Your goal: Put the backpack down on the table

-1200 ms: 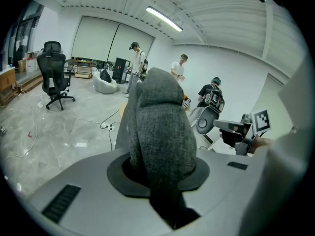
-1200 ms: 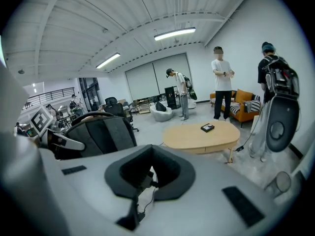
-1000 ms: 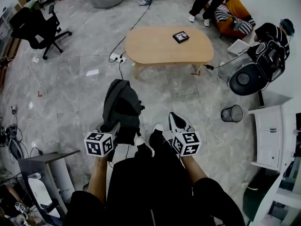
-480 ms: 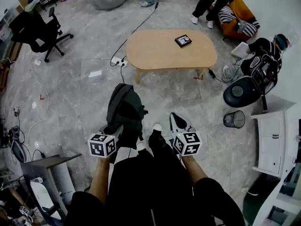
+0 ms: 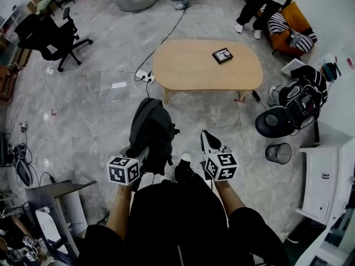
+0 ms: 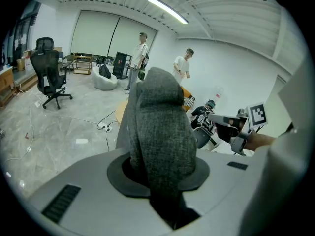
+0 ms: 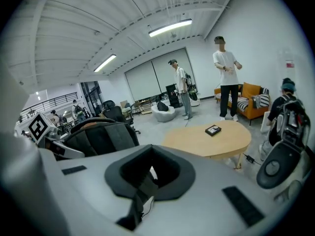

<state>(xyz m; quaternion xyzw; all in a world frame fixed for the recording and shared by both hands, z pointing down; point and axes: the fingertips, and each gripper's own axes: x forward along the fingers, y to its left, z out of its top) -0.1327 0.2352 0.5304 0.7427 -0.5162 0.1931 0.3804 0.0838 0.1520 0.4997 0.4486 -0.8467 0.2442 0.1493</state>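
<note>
Left gripper (image 5: 145, 151) is clamped on the backpack's (image 5: 151, 127) coarse grey woven fabric. The rounded pack hangs at frame centre, short of the oval wooden table (image 5: 206, 65). Right gripper (image 5: 206, 138) jaws seem together.

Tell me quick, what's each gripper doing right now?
Left gripper: closed on the backpack.
Right gripper: closed, holding nothing.

Black top, pale grey grippers

You wear a black short-sleeved top (image 5: 177, 220). Your left gripper (image 5: 142, 149) and right gripper (image 5: 206, 136) have pale grey shells with dark pads, and each carries a white marker cube (image 5: 123, 169) printed with black squares.
</note>
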